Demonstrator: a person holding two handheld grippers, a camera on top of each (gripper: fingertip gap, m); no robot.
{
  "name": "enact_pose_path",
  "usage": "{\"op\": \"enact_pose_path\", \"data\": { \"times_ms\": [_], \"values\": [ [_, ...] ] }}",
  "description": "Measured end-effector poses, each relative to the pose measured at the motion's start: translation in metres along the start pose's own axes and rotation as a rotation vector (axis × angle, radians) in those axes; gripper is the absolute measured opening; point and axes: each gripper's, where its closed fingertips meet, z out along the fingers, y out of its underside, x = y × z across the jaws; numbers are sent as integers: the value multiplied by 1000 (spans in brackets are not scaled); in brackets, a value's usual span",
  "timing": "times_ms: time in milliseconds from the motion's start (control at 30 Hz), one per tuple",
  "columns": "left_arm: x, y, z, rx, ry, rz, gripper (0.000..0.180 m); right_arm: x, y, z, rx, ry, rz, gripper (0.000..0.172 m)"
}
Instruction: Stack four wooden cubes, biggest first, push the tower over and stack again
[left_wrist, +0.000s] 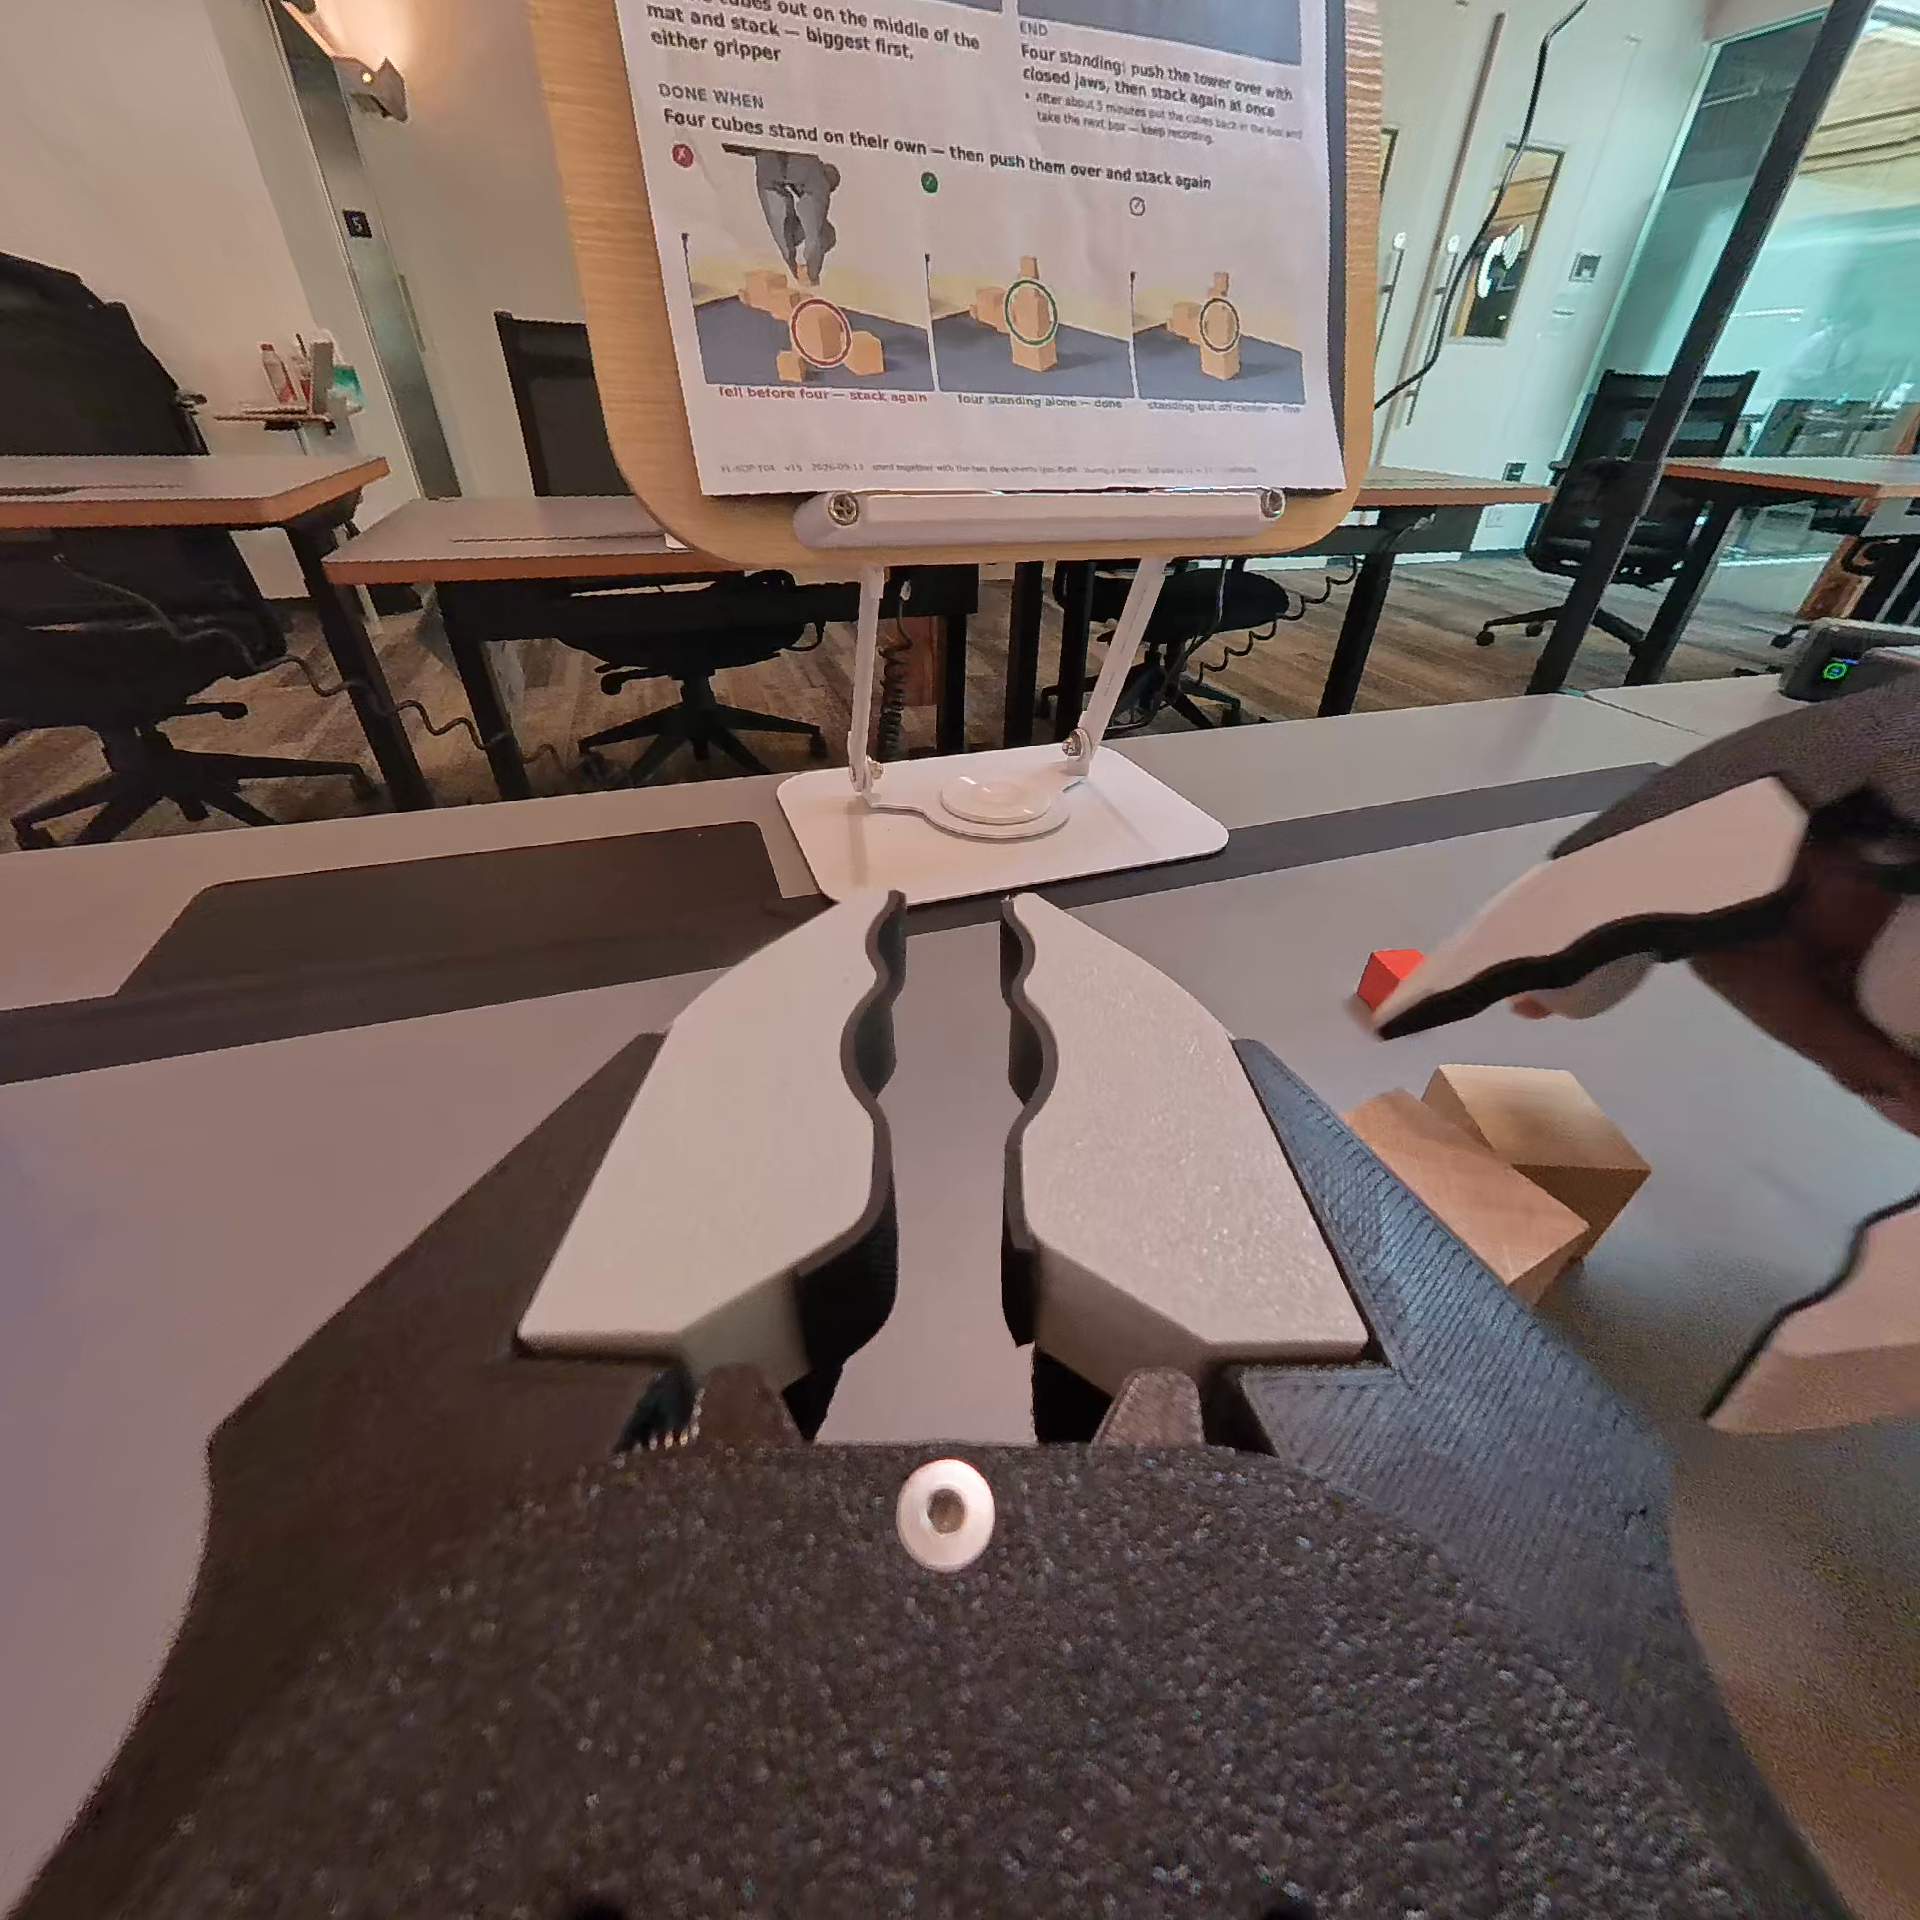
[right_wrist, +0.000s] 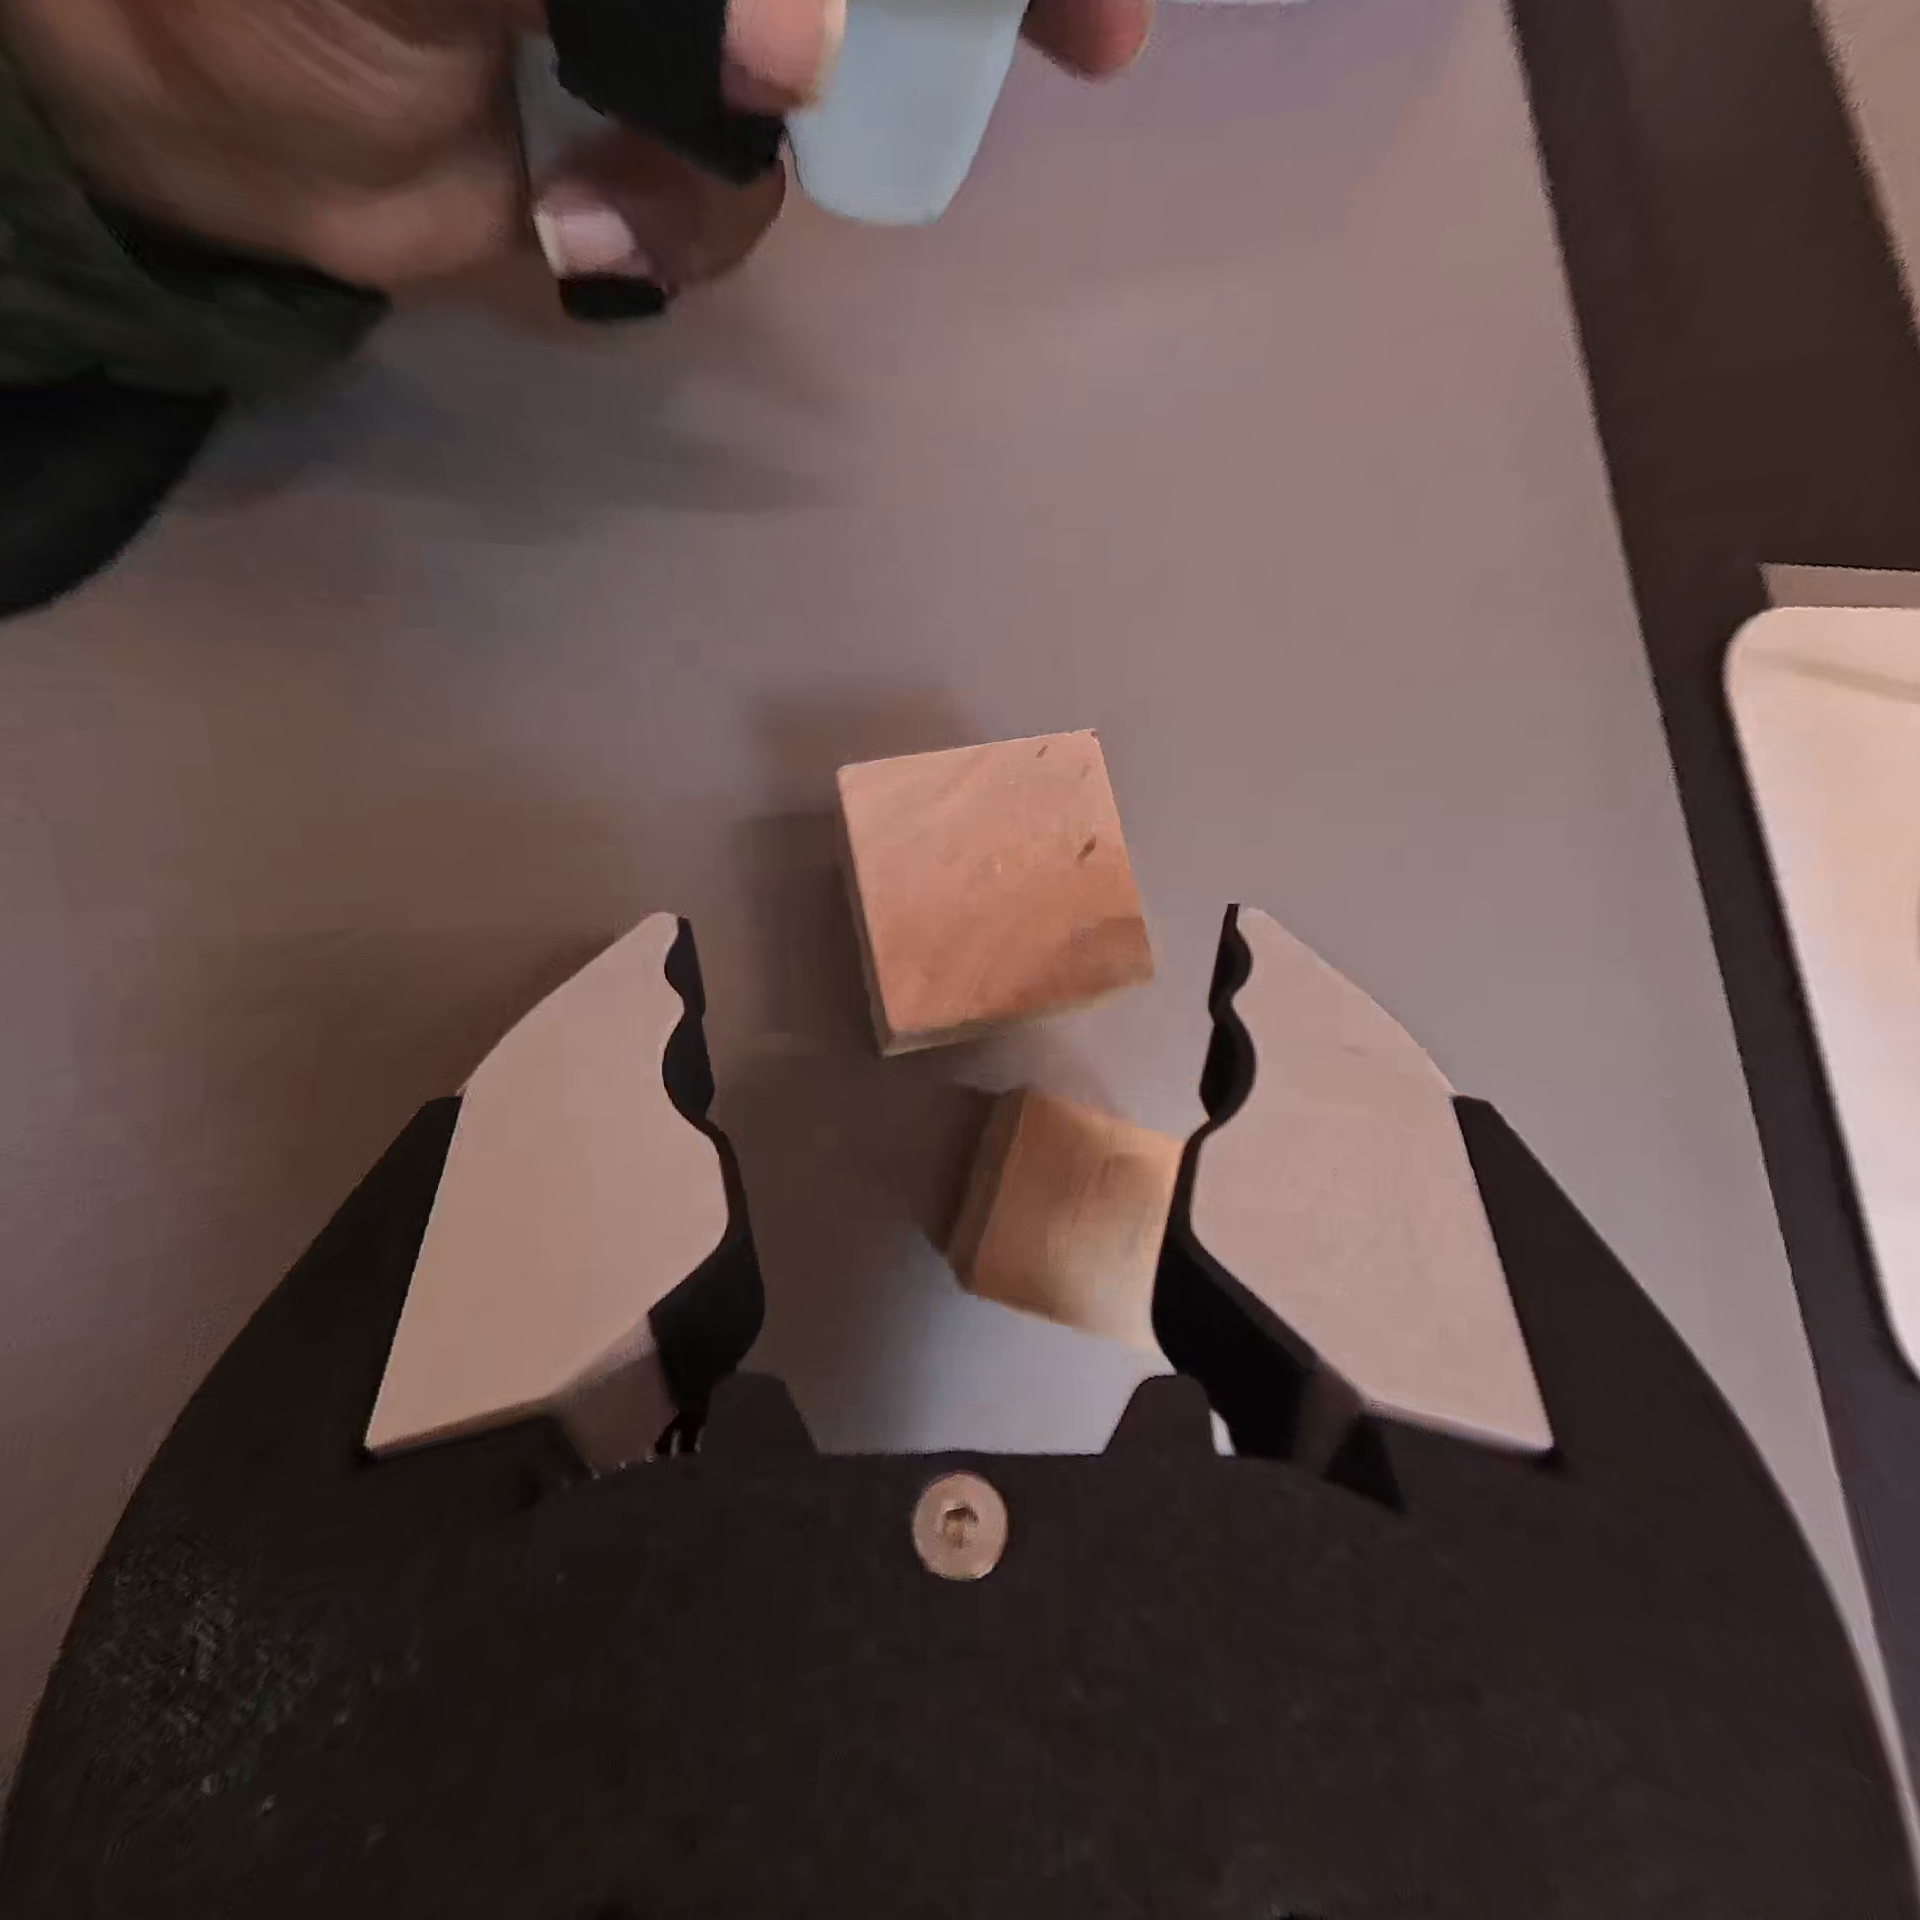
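wooden cubes (right_wrist: 992, 894) lie loose on my worktop (right_wrist: 416, 831), corners askew, below my wide-spread, unladen right gripper (right_wrist: 961, 935). my left gripper (left_wrist: 951, 914) is slightly parted, grasping nothing.

A printed sheet (left_wrist: 977, 239) on a white stand (left_wrist: 1003, 821) fills the upper centre; office chairs (left_wrist: 665, 644) and desks (left_wrist: 187, 488) behind.

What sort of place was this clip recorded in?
Most likely an open-plan office: rows of desks with black swivel chairs, glass-walled rooms behind, and a grey tabletop bearing wooden cubes.
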Motion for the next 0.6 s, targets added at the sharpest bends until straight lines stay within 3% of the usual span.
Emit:
{"op": "enact_pose_path", "data": {
  "times_ms": [100,167,267,433,600],
  "values": [
    [-1,2,1,-5,5,-6,16,6,6,21,-94,-37,-20,90],
    [-2,2,2,-8,11,-13,16,6,11,29,-145,-57,-41,63],
    [-4,4,3,-16,9,-4,15,6,-2,26,-75,-34,-69,61],
    [-5,5,2,-20,15,-8,12,17,-27,-24,96,34,-31,61],
    [1,3,2,-16,26,2,10,35,7,-79,96,84,45,61]
  ]
}}
